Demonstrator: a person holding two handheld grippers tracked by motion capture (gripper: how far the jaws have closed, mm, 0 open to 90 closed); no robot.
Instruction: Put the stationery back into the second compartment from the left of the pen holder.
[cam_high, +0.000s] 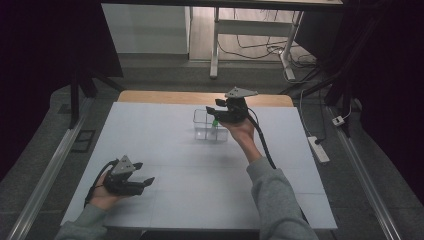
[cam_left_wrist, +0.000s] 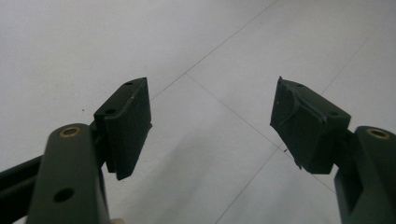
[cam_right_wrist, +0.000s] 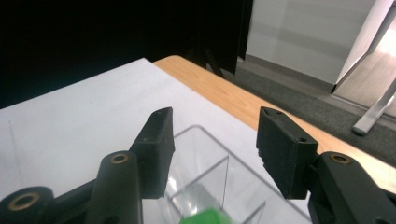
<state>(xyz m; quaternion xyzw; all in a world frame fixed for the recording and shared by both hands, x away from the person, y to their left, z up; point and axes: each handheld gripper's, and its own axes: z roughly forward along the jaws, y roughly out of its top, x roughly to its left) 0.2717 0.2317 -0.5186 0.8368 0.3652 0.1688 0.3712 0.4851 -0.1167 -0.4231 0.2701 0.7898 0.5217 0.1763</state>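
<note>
Claw (cam_right_wrist: 212, 144): matt black plastic. Box (cam_high: 210, 125): clear glossy plastic. Bench (cam_high: 150, 100): varnished wood under smooth matt white sheet (cam_high: 165, 165).

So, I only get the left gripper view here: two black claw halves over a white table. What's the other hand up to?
Observer: The right claw hangs over a clear box at the far middle of the table.
Visitor: Anything in the box?
Observer: A small green thing, in one compartment just under the claw.
Visitor: Is it gripping that?
Observer: No; its jaws stand apart, with nothing between them.
</note>
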